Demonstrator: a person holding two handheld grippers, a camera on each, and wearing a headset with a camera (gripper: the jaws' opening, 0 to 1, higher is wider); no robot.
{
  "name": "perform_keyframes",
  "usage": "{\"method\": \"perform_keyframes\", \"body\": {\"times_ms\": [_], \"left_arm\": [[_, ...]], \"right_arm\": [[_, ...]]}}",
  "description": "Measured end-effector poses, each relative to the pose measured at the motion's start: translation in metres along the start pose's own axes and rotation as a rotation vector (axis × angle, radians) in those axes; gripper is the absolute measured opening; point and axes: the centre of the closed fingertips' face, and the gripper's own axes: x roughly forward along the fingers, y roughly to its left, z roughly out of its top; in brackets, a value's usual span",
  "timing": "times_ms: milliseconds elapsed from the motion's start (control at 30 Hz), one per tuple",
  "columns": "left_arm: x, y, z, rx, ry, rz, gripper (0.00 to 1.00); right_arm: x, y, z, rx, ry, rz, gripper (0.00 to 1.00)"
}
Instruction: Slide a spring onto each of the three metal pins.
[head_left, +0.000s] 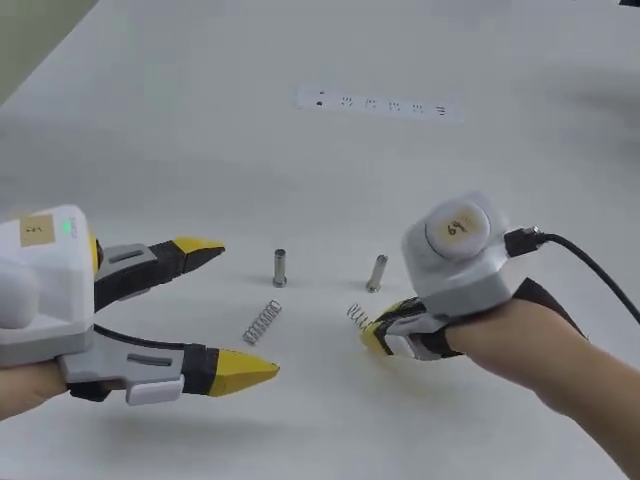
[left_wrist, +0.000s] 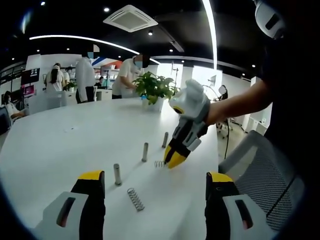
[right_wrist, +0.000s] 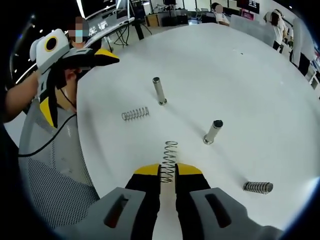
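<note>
Left tongs (head_left: 225, 308) hover wide open and empty, to the left of the left pin (head_left: 280, 267), which stands upright on the white bench (head_left: 150, 150). A loose spring (head_left: 262, 322) lies flat just in front of that pin. To its right stands a second pin (head_left: 376, 272). Farther right, the right tongs (head_left: 370, 335) are pinched on one end of a held spring (head_left: 355, 316). A coiled piece (right_wrist: 258, 187), possibly a sleeved third pin, sits farthest from the left pin
</note>
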Motion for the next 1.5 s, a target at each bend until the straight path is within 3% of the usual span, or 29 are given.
{"method": "perform_keyframes", "body": {"times_ms": [433,967,1267,1500], "left_arm": [[0.012,-0.015,-0.001,0.009,0.013,-0.058,0.74],[0.032,-0.019,0.007,0.037,0.006,-0.118,0.67],[0.047,-0.025,0.002,0.050,0.022,-0.157,0.65],[0.063,-0.028,-0.009,0.055,0.046,-0.196,0.60]], "right_arm": [[-0.014,-0.001,-0.006,-0.115,0.011,0.031,0.08],[-0.030,0.012,0.011,-0.299,-0.011,0.090,0.08],[-0.032,0.019,0.013,-0.386,0.001,0.107,0.08],[-0.030,0.021,0.011,-0.429,0.013,0.119,0.08]]}}
